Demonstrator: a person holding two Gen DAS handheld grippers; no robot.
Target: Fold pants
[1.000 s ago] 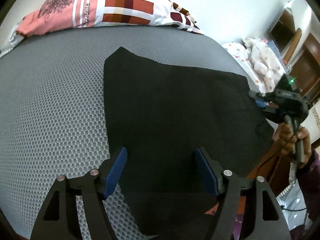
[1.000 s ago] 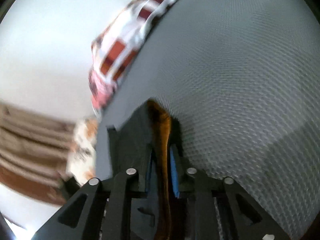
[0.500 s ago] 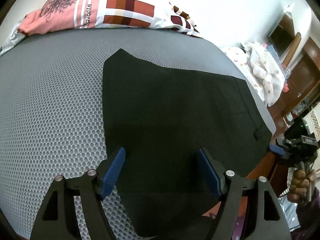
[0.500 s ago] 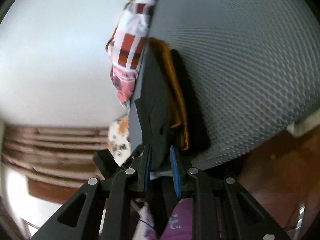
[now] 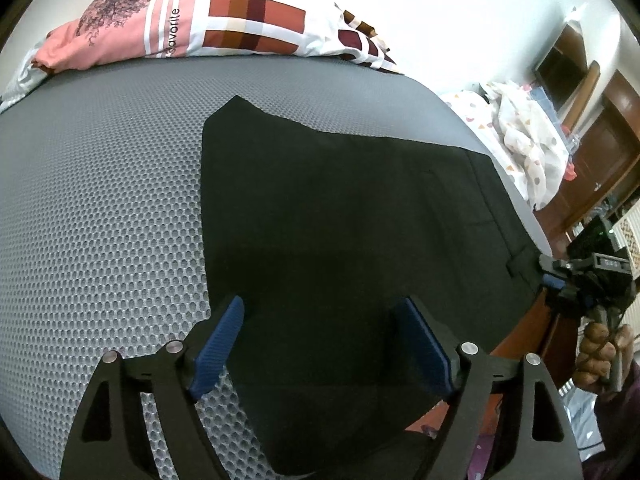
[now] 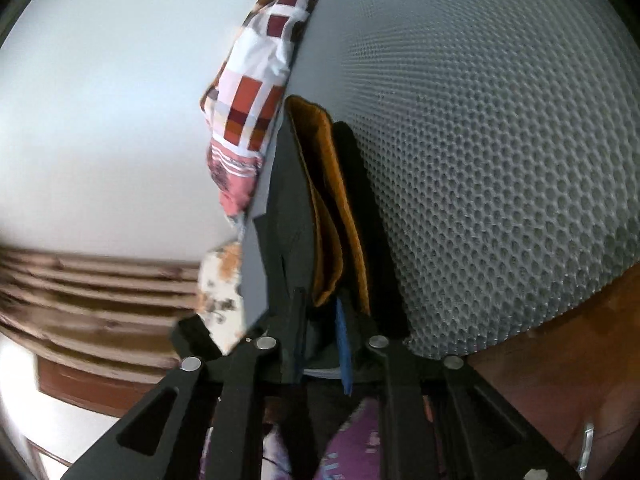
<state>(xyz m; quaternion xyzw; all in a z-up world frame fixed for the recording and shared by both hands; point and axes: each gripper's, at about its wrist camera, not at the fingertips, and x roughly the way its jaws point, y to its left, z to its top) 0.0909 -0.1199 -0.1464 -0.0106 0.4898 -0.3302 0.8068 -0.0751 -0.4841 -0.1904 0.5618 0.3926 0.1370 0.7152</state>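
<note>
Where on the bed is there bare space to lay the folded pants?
Bare gray mattress lies left of the black pants, up to the patterned bedding at the far edge. The right side is crowded: the pants reach the edge, where the right gripper pinches them.

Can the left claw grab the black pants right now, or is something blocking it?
Probably yes. The left claw is open, its blue fingers right over the near part of the black pants lying flat on the grey bed. Nothing sits between them; it likely just needs to dip and close.

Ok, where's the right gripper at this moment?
In the left wrist view the right gripper is at the far right, at the mattress edge, shut on the corner of the black pants.
</note>
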